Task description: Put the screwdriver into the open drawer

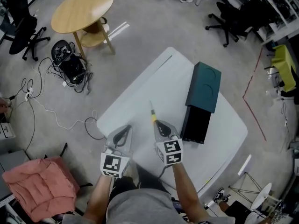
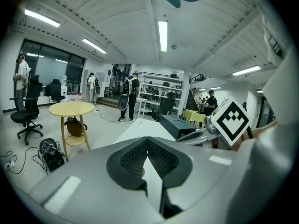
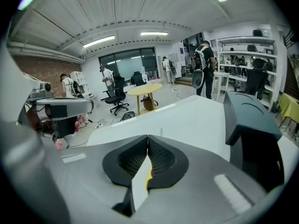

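White table (image 1: 140, 101) takes up the middle of the head view, and both grippers hang over its near edge. Beyond the left gripper and well off to its left, a round wooden table (image 1: 81, 9) stands on the grey floor, with a tangle of cables (image 1: 70, 66) at its foot.

On the white table, ahead of the right gripper and to its right, sits a dark teal cabinet (image 1: 204, 87). Its black drawer (image 1: 196, 122) is pulled out toward the person, so the drawer's open front end lies just beside the right gripper's right flank, apart from it. In the right gripper view the cabinet fills the right side, with the dark drawer opening below it.

The right gripper (image 1: 157, 122) points forward and down at the tabletop, with its jaws closed tip to tip and nothing pinched between the pads. The left gripper (image 1: 127, 128) hangs beside it at the person's left, near the table's left edge. Its jaws are likewise brought together at the tips and hold nothing; only bare tabletop shows past them.

The screwdriver (image 1: 152, 115) lies flat on the table right at the right gripper's tips. Its yellow handle is nearest the jaws and its thin shaft runs straight away from them. In the right gripper view a sliver of that yellow shows through the gap below the closed tips, so the handle lies under the jaws and is not gripped. The screwdriver is outside the drawer, to the drawer's left.
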A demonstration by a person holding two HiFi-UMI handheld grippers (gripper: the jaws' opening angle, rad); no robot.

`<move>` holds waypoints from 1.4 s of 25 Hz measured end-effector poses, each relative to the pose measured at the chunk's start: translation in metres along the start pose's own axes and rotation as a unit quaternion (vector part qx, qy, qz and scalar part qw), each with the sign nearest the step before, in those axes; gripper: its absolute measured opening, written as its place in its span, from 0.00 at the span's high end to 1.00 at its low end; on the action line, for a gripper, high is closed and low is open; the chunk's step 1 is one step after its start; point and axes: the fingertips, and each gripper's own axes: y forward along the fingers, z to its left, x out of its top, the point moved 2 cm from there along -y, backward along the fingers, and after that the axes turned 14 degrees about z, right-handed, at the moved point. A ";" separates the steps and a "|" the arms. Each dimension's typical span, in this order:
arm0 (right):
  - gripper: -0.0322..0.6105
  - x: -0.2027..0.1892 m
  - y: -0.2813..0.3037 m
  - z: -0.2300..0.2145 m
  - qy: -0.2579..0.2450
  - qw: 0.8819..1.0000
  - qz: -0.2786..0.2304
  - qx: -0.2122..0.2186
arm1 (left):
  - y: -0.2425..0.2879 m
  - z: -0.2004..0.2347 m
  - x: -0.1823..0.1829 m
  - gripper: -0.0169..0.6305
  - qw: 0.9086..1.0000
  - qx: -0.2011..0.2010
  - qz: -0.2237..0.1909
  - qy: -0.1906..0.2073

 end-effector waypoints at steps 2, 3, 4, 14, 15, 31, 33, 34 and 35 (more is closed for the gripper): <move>0.92 -0.002 0.008 -0.004 0.002 1.000 0.014 0.007 | 0.007 0.001 -0.002 0.95 1.000 0.003 0.007 -0.002; 0.88 -0.003 0.012 -0.006 0.003 1.000 0.021 0.011 | 0.010 0.002 -0.003 0.95 1.000 0.004 0.010 -0.003; 0.86 -0.004 0.016 -0.006 0.005 0.999 0.030 0.013 | 0.011 0.003 -0.004 0.95 1.000 0.005 0.012 -0.004; 0.71 -0.009 0.047 -0.012 0.029 0.993 0.111 0.010 | 0.023 0.011 -0.013 0.95 0.999 0.007 0.041 -0.015; 0.71 -0.010 0.049 -0.012 0.028 0.993 0.117 0.009 | 0.024 0.011 -0.013 0.95 0.999 0.007 0.042 -0.014; 0.82 -0.019 0.072 -0.017 0.034 0.980 0.197 -0.012 | 0.039 0.025 -0.006 0.95 0.998 -0.016 0.056 -0.002; 0.82 -0.019 0.073 -0.017 0.032 0.979 0.203 -0.014 | 0.039 0.026 -0.003 0.95 0.998 -0.023 0.055 0.000; 0.82 -0.018 0.073 -0.017 0.032 0.978 0.204 -0.015 | 0.039 0.027 -0.002 0.95 0.998 -0.025 0.055 0.001; 0.82 -0.018 0.074 -0.017 0.033 0.978 0.205 -0.016 | 0.039 0.028 -0.002 0.95 0.998 -0.028 0.055 0.002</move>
